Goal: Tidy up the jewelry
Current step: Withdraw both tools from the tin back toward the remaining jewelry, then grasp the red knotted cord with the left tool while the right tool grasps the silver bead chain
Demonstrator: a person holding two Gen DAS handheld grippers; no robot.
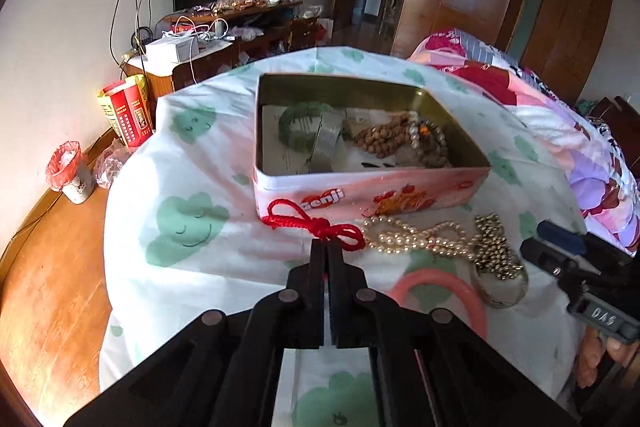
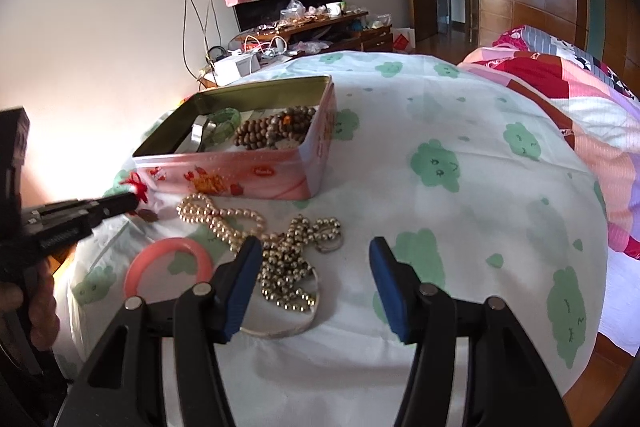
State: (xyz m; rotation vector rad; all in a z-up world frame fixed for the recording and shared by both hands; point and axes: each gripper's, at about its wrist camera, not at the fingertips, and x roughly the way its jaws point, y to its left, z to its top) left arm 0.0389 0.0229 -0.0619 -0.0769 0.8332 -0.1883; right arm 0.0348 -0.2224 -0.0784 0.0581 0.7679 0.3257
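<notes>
A pink tin box (image 1: 372,189) (image 2: 240,175) sits open on the bed and holds a green bangle (image 1: 296,119), a silver bangle (image 1: 329,143) and brown bead strings (image 1: 384,139). My left gripper (image 1: 328,245) is shut on a red cord (image 1: 316,225) just in front of the tin; it also shows in the right wrist view (image 2: 134,197). A pearl necklace (image 1: 404,237) (image 2: 216,219), a gold bead string (image 2: 288,267), a pink bangle (image 2: 168,269) and a silver bangle (image 2: 280,329) lie on the sheet. My right gripper (image 2: 314,263) is open above the gold beads.
The bed has a white sheet with green clouds (image 2: 460,187) and a patchwork quilt (image 2: 580,99) to the right. A cluttered wooden desk (image 1: 224,27) stands by the wall. A red bag (image 1: 128,115) and a small bin (image 1: 72,175) stand on the floor at left.
</notes>
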